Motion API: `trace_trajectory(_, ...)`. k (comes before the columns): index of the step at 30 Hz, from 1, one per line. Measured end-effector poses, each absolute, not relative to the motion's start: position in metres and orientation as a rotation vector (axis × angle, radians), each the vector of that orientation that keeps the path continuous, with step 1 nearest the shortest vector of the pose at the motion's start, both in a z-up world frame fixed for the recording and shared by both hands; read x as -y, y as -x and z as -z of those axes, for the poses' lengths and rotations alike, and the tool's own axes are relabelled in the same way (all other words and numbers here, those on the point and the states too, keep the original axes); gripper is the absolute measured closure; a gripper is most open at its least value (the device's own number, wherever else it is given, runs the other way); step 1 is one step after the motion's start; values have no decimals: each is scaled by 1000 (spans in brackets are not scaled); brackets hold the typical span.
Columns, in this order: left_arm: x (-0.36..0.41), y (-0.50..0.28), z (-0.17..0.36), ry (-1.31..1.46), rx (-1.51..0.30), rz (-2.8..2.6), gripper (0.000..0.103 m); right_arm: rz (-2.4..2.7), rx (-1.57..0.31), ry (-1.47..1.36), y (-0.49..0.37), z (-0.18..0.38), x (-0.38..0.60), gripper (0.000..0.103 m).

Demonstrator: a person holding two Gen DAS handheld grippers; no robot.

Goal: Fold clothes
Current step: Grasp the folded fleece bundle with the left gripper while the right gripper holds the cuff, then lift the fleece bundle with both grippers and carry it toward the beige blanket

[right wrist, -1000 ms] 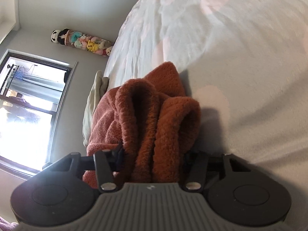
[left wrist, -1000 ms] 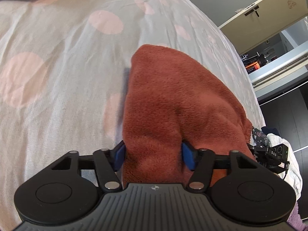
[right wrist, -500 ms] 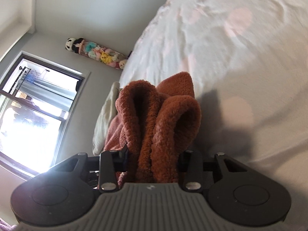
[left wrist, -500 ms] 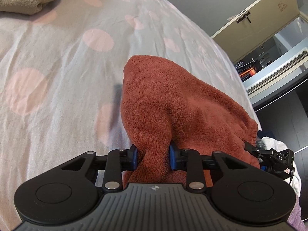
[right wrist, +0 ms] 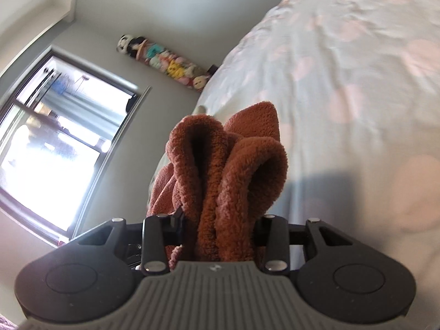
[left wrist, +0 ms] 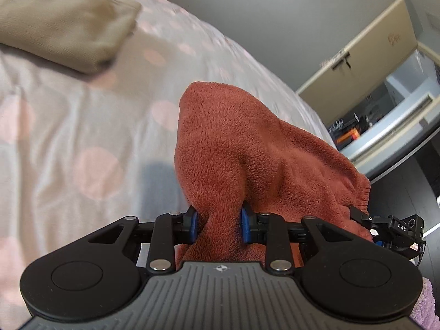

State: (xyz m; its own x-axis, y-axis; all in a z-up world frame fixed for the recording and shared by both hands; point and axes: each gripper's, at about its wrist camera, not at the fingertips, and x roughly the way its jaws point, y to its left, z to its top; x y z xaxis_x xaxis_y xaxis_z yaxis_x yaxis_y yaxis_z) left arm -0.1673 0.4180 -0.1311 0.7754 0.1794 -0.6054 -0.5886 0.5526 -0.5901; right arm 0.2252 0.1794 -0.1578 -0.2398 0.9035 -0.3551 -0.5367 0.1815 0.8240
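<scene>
Left wrist view: left gripper (left wrist: 218, 225) and right gripper (right wrist: 217, 228) each clamp the fleece garment (left wrist: 247, 151), lifted above the bed (left wrist: 68, 137); next, spread it flat ahead.

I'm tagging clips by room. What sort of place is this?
Most likely a bedroom: a bed with a dotted sheet, a row of soft toys by the wall, and a cupboard.

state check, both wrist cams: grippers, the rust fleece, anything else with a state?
left hand-held gripper: shut on rust fleece, blue pads pinching a bunched fold
right hand-held gripper: shut on rust fleece, several thick folds between its fingers
rust fleece: bunched, held by both grippers
beige garment: folded, lying on the bed
bedsheet: spread, lightly wrinkled
cupboard door: open
</scene>
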Motion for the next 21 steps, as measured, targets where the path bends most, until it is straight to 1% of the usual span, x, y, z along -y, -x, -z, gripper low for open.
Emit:
trace_trajectory(6, -446, 213, 110, 878, -448, -552, 77, -1537, -1128, -290, -204, 115, -257, 60)
trace_trajectory(10, -480, 244, 98, 886, -400, -611, 77, -1630, -1106, -182, -188, 88, -326, 60)
trace_trajectory(15, -533, 287, 93, 908, -290, -691, 77, -1765, -1111, -60, -171, 71, -449, 60)
trace_trajectory(21, -613, 323, 95, 931, -169, -811, 77, -1942, -1086, 119, -145, 56, -619, 60)
